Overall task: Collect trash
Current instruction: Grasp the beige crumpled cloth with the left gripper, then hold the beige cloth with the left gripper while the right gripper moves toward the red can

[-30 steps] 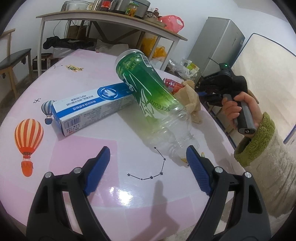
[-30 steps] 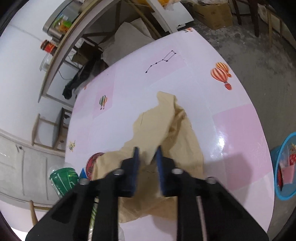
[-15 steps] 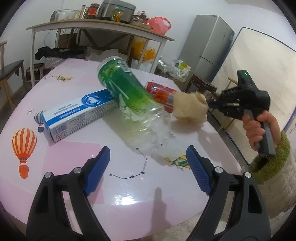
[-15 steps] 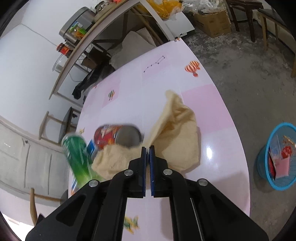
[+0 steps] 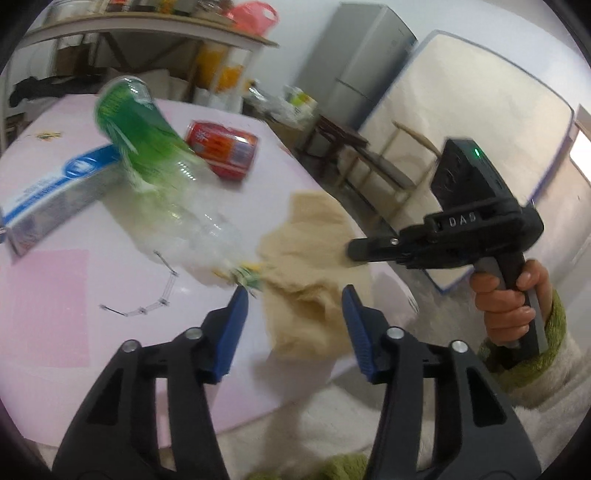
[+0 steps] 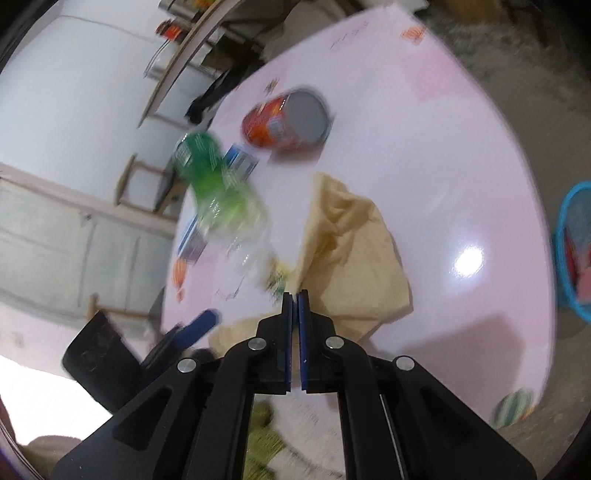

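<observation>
The crumpled tan paper (image 6: 351, 251) lies at the near edge of the pink table (image 6: 461, 166), one corner of it pinched between the pressed-together blue pads of the right gripper (image 6: 294, 295), so it trails away from that tool toward the middle of the table, with some of it hanging over the table rim. In the left wrist view the same paper (image 5: 310, 258) sits just ahead of the left gripper (image 5: 293, 299), whose fingers are spread wide and hold nothing; the right gripper (image 5: 354, 251) comes in from the right, level with the tabletop. The right hand is plainly the one in charge of the paper, and the blue bin (image 6: 570, 251) on the floor lies off to that hand's right, below the table edge, so the carry probably runs sideways and down (a judgement only). Just left of the paper lies the green plastic bottle (image 5: 147, 147), tilted across a blue-and-white carton (image 5: 55, 192), its long axis running away from the left gripper; a red can (image 5: 221, 147) lies on its side behind. Farther out stand a grey fridge (image 5: 358, 66), a cluttered wooden shelf-table (image 5: 147, 29) and a bare concrete floor (image 6: 535, 55).
</observation>
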A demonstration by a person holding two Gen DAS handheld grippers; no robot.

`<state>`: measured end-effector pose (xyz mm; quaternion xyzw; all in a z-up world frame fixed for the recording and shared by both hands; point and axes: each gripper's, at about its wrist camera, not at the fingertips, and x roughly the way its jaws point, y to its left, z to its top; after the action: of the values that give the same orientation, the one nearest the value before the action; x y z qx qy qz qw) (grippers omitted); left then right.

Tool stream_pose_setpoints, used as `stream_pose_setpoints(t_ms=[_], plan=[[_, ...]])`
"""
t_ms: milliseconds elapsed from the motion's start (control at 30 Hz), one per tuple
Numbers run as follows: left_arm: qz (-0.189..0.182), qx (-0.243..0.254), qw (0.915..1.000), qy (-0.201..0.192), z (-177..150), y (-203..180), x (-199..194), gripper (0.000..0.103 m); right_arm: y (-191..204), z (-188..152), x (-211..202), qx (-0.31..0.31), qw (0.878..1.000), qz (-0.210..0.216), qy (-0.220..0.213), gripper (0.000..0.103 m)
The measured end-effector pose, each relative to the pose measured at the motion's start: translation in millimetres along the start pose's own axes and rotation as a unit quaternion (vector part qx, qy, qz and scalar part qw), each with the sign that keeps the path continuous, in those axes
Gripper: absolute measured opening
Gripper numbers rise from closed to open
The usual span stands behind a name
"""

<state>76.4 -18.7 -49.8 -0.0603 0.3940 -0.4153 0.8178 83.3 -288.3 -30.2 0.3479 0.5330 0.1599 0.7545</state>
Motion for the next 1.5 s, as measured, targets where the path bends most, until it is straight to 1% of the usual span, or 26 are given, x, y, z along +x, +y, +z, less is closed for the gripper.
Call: stream_pose_setpoints(t_ms=[100,167,300,333,367,400,433,500,567,633,700,767,867,900,967,1033,1100,1167,1200,1267,1333,1400,1433,1500], plan=[[-0.003,0.018,0.9996,0.020,-5.2,-9.5,9.9,0.047,-9.3,-5.8,14.2,0.016,0.999,0.021,0.030,0.003],[-0.002,0.022,0.9992,0.033,-6.0,-12.3,17.5,0.047,-14.6,-5.9,23.4,0.031,0.997,0.045,0.048,0.004],[0.024,0.034,0.9980,0.048,-7.4,-17.4,34.4,0.047,-9.1,-3.7,36.7,0.026,0.994,0.070,0.074,0.004],[0.032,0.037,0.9975,0.051,-7.7,-18.4,37.4,0.045,-6.4,-4.1,38.3,0.022,0.994,0.074,0.077,0.004],[0.035,0.040,0.9971,0.054,-7.7,-18.5,39.1,0.039,-5.7,-6.1,37.7,0.014,0.994,0.073,0.078,0.005],[0.040,0.043,0.9966,0.057,-8.6,-18.0,41.0,0.035,-2.9,-5.3,34.0,0.004,0.995,0.066,0.073,0.007],[0.046,0.044,0.9961,0.061,-8.7,-16.4,42.9,0.033,-1.2,-3.9,29.9,-0.003,0.996,0.061,0.066,0.007],[0.057,0.046,0.9952,0.064,-7.0,-13.6,44.5,0.022,1.1,0.2,17.5,-0.013,0.997,0.058,0.044,0.007],[0.057,0.043,0.9954,0.063,-6.4,-10.8,44.3,0.018,-0.6,7.1,3.6,-0.015,0.999,0.050,0.015,0.009],[0.055,0.039,0.9958,0.062,-6.2,-7.1,43.9,0.015,-5.4,14.0,-3.4,-0.009,0.999,0.037,-0.007,0.013],[0.054,0.043,0.9958,0.061,-7.3,-5.9,42.7,0.014,-13.1,23.9,-4.7,0.008,0.999,0.027,-0.024,0.013],[0.055,0.053,0.9953,0.060,-9.1,-7.1,42.5,0.013,-22.5,32.5,0.6,0.029,0.999,0.020,-0.030,0.013],[0.060,0.070,0.9940,0.059,-9.1,-11.0,43.3,0.013,-30.8,42.6,22.9,0.051,0.998,0.023,-0.019,0.013],[0.059,0.073,0.9938,0.059,-8.9,-10.9,43.4,0.013,-30.7,43.3,33.2,0.050,0.998,0.028,-0.002,0.013],[0.056,0.071,0.9941,0.060,-9.2,-10.3,41.7,0.013,-24.7,42.2,47.4,0.045,0.997,0.052,0.027,0.013],[0.051,0.069,0.9945,0.060,-8.5,-8.6,40.3,0.013,-13.0,36.2,58.4,0.021,0.995,0.073,0.059,0.013],[0.047,0.069,0.9948,0.058,-8.2,-8.2,40.5,0.013,-3.3,29.5,66.1,0.003,0.993,0.080,0.083,0.013],[0.044,0.070,0.9950,0.057,-7.9,-7.3,40.3,0.013,5.8,23.0,72.5,-0.018,0.992,0.075,0.103,0.013],[0.044,0.071,0.9948,0.058,-9.0,-8.3,39.4,0.014,10.5,20.4,75.4,-0.030,0.991,0.064,0.110,0.013],[0.043,0.075,0.9946,0.059,-9.8,-8.8,39.3,0.015,16.7,17.3,78.7,-0.043,0.991,0.049,0.113,0.013],[0.042,0.076,0.9943,0.060,-10.2,-9.2,37.4,0.019,19.8,17.2,80.5,-0.052,0.991,0.037,0.117,0.013],[0.043,0.079,0.9940,0.062,-10.7,-10.1,34.7,0.031,22.4,15.8,83.0,-0.061,0.990,0.021,0.124,0.013],[0.047,0.080,0.9937,0.063,-11.7,-10.5,32.7,0.039,24.6,15.2,84.3,-0.066,0.990,0.016,0.126,0.013],[0.057,0.089,0.9926,0.060,-13.4,-11.7,25.5,0.043,29.7,15.3,87.7,-0.075,0.989,0.008,0.127,0.013]])
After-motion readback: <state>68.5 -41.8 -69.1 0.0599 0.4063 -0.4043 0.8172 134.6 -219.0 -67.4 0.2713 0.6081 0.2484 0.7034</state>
